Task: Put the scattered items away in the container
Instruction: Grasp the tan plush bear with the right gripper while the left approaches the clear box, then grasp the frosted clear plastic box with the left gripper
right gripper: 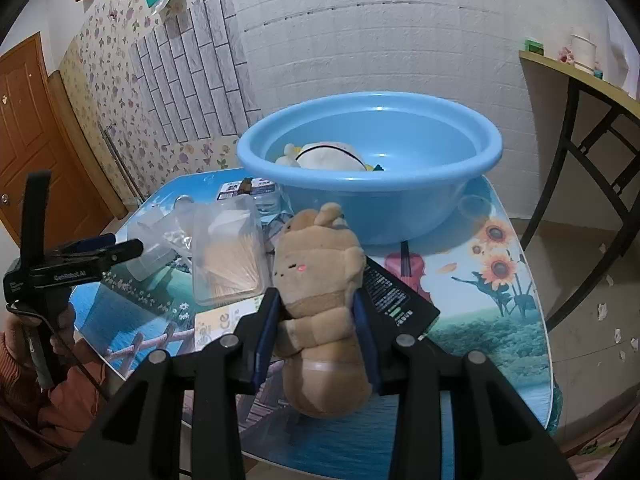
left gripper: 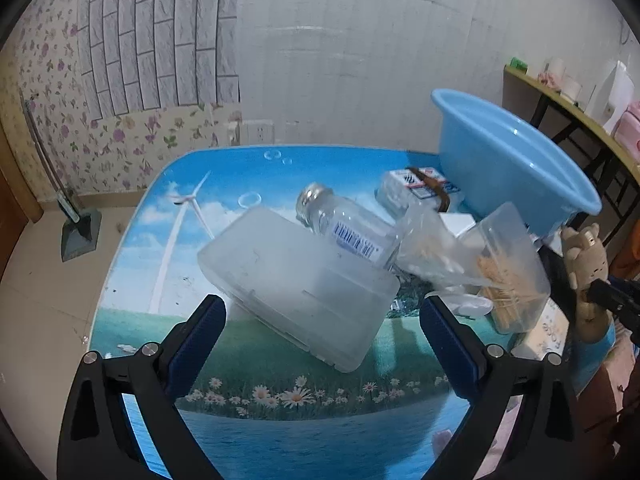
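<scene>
Brown plush toy (right gripper: 320,304), pinched between the pads of the right gripper (right gripper: 316,332) above the table (right gripper: 500,320), is best carried over the blue basin (right gripper: 400,196) rim before release, while the left gripper (left gripper: 320,320), spread wide and empty, is lined up around the frosted plastic box (left gripper: 296,276).

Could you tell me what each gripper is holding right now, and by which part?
The right gripper grips the brown plush toy around its middle; the left gripper is open, holding nothing.
</scene>
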Motion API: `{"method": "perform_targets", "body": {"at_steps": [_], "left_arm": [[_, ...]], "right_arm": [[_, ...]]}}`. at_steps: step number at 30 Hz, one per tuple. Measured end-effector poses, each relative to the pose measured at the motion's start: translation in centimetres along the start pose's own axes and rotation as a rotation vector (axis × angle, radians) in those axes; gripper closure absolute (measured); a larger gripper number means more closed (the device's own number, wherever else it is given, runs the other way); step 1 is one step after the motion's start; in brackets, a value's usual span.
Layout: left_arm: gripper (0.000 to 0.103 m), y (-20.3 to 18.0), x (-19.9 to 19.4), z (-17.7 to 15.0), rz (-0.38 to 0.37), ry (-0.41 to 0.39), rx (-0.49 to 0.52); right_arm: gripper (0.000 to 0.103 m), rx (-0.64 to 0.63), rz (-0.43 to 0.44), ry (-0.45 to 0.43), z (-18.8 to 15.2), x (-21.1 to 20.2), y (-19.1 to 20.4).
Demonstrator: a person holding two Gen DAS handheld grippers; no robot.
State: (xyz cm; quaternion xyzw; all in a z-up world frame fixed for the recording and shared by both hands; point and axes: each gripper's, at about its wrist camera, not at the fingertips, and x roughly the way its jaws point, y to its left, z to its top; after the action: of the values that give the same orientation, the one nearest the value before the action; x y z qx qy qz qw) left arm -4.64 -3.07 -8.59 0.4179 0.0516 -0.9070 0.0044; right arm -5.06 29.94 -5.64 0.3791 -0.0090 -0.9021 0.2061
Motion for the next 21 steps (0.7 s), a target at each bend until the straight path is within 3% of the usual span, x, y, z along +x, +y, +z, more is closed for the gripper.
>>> {"method": "perform_targets", "body": {"at_steps": [7,15,21], "left_arm": [[0.000,0.0,0.0,1.1,0.090,-0.046,0.118],[0.000,2.3,0.7,1.6,-0.066,-0.004,0.238],[0.000,3.6,2.0,2.6,-0.161,0.037,0.207]], "right_arm": [[0.067,0.005,-0.006,0.001,0.0,-0.1,-0.1],[0.066,0.002,-0.001,0.012,0.0,0.2,0.0],[0.066,0.001,-0.010,0.019,0.2,0.3,0.2]]}}
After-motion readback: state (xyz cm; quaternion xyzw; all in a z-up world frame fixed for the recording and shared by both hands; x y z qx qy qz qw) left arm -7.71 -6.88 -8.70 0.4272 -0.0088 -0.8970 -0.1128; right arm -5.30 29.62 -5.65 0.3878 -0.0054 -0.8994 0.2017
